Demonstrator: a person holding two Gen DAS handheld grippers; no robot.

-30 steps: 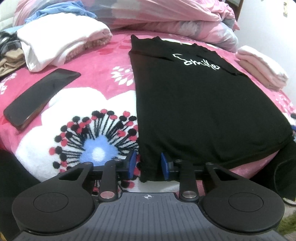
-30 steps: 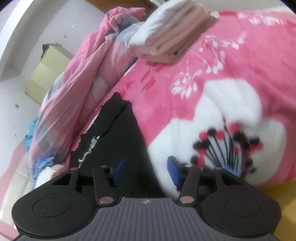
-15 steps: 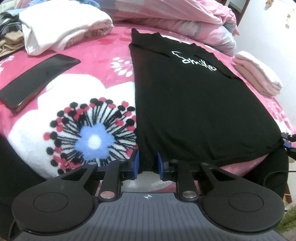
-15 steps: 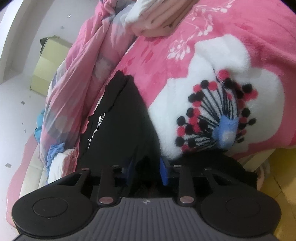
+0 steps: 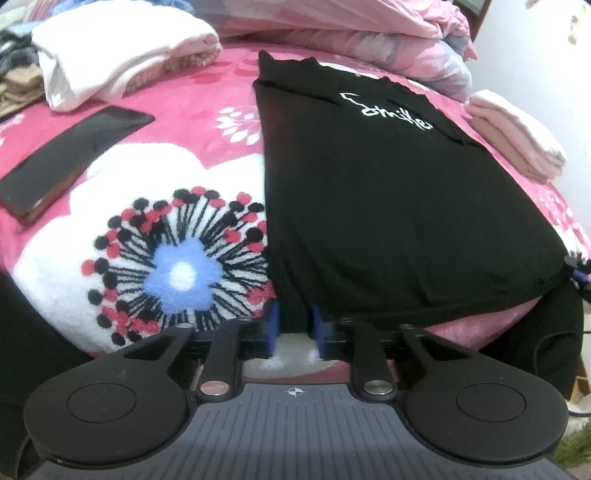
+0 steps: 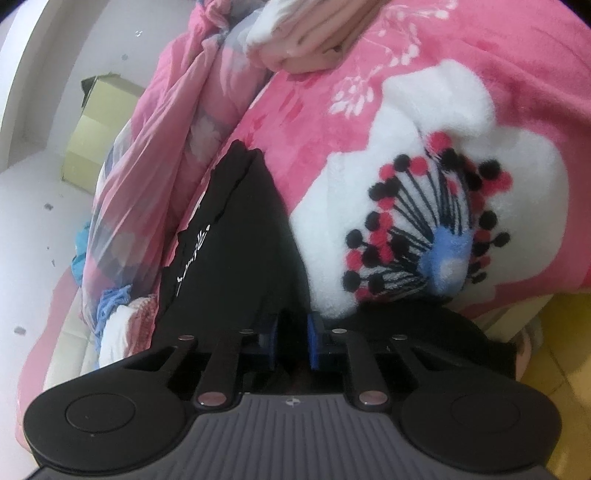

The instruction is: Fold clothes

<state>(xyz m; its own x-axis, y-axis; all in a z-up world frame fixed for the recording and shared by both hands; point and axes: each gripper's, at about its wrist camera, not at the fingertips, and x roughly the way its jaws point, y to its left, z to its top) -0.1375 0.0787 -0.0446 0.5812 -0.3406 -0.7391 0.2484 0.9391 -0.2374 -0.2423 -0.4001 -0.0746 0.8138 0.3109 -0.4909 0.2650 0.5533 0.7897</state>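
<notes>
A black T-shirt (image 5: 388, 206) with white lettering lies flat and lengthwise on the pink flowered blanket (image 5: 192, 107), its hem at the near bed edge. My left gripper (image 5: 294, 325) is shut on the hem's left corner, with black cloth between its blue pads. In the right wrist view the same shirt (image 6: 240, 251) runs away from me along its right side. My right gripper (image 6: 291, 339) is at the hem's other corner, its jaws closing with dark fabric filling the narrow gap between them.
A dark phone (image 5: 70, 162) lies on the blanket to the left. A loosely folded white and pink garment (image 5: 122, 62) sits behind it, and a folded pink stack (image 5: 517, 144) at the right. A bunched pink quilt (image 5: 369, 26) lines the far side.
Both grippers narrowed onto the shirt's hem corners. The left wrist view crept slightly closer to the hem. The right wrist view tilted down, bringing the blanket's flower and black cloth between its jaws.
</notes>
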